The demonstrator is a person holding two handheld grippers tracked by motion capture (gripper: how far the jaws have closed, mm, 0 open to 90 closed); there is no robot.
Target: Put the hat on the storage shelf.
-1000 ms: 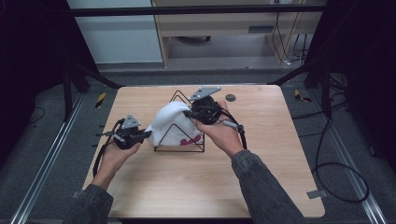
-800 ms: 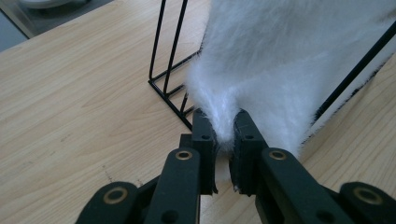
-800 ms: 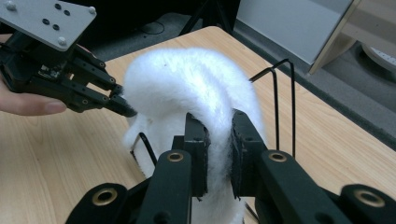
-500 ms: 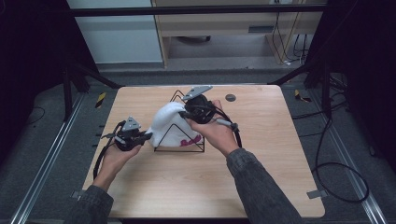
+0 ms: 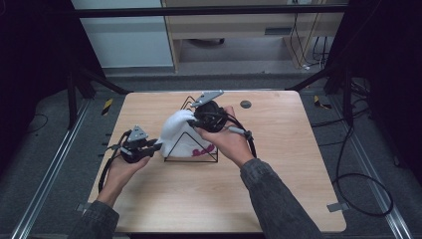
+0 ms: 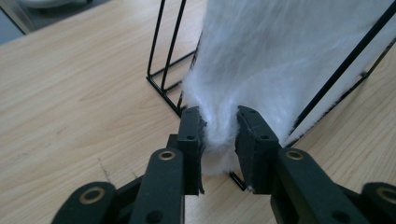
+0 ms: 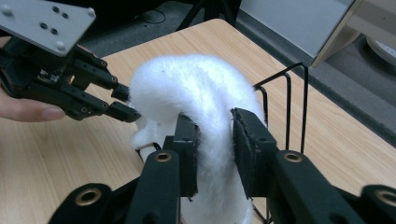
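High view: my left gripper (image 5: 149, 148) sits at the left end of the white fluffy fabric piece (image 5: 175, 130), which is draped over the black wire triangular stand (image 5: 191, 158) near the middle of the light wooden tabletop (image 5: 278, 164). My right gripper (image 5: 195, 122), with its grey three-cornered plate (image 5: 207, 97) uppermost, meets the top of the fabric from the right. A red pattern shows on the fabric's lower right part, inside the wire frame. A small dark round disc (image 5: 245, 104) lies on the table well apart, toward the far edge.

Left gripper view: the two black jaws stand on either side of a narrow lower fold of the fabric (image 6: 280, 60). They have just been opening; the fabric lies between them and brushes the inner faces, but whether the pads still press on it I cannot tell. The wire stand's (image 6: 166, 46) bars rise beside and across the fabric, and its base rests on the table (image 6: 70, 93).

Right gripper view: my jaws straddle the arched upper ridge of the fabric (image 7: 196, 93). They too have just been opening, with the fabric between them; I cannot tell whether they still pinch it. Farther off, the left gripper (image 7: 122, 101) touches the fabric's end, and the stand's (image 7: 294, 93) upright loops show behind.
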